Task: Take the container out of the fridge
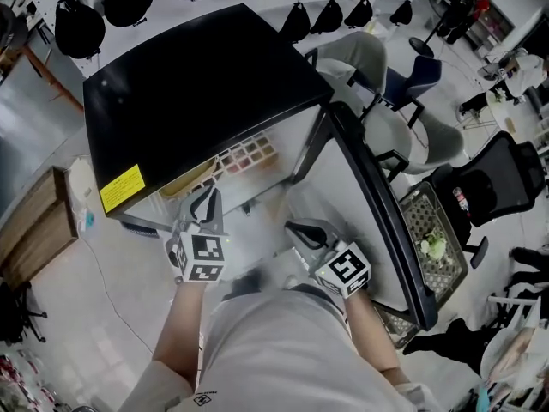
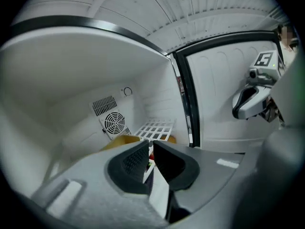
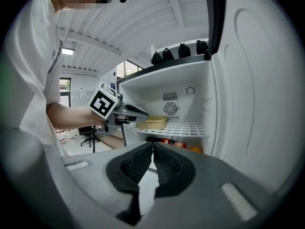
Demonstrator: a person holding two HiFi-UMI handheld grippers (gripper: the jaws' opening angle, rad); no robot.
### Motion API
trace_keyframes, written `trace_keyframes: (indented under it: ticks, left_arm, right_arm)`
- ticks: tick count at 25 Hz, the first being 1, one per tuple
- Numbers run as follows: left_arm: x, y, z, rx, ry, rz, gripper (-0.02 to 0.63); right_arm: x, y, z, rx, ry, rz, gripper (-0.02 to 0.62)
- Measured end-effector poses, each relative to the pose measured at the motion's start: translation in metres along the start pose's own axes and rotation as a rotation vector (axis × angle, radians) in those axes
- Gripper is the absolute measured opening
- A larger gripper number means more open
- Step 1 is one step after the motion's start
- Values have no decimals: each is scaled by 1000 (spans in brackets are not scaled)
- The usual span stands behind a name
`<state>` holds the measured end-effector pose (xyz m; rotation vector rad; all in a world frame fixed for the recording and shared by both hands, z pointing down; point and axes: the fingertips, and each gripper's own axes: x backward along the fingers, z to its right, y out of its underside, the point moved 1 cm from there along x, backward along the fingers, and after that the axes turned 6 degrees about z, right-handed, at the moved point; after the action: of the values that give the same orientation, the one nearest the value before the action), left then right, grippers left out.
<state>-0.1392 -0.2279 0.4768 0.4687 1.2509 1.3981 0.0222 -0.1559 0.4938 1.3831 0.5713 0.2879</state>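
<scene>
Two grippers at the open fridge (image 1: 197, 93), its door (image 1: 377, 221) swung out to the right in the head view. Inside, on the white wire shelf (image 3: 183, 129): a shallow yellow container (image 3: 153, 123). Sits flat, rim up, on the shelf's left part, away from the door side. Runs with its long axis side to side, along the shelf's front edge; presents a long wall to the opening, short ends toward the fridge's side walls.

Left gripper (image 1: 206, 197): jaws clenched together, nothing between them. Points into the cavity, tip just beside the container's left end; touching or not, cannot tell.

Right gripper (image 1: 300, 230): jaws likewise pressed together, empty. Hangs in front of the opening, near the door, apart from the container, aimed toward the shelf.

Below the shelf, red and orange items (image 3: 177, 144), too small to name. On the back wall, a round fan grille (image 3: 170, 109).
</scene>
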Motion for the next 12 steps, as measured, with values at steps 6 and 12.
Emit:
trace_keyframes:
  ticks: [6, 12]
  left_arm:
    - [-27, 7, -9, -184, -13, -101, 107]
    - [-47, 21, -19, -267, -3, -186, 150]
  right_arm:
    - [-2, -2, 8, 6, 31, 4, 12]
    - [-4, -4, 13, 22, 47, 4, 12]
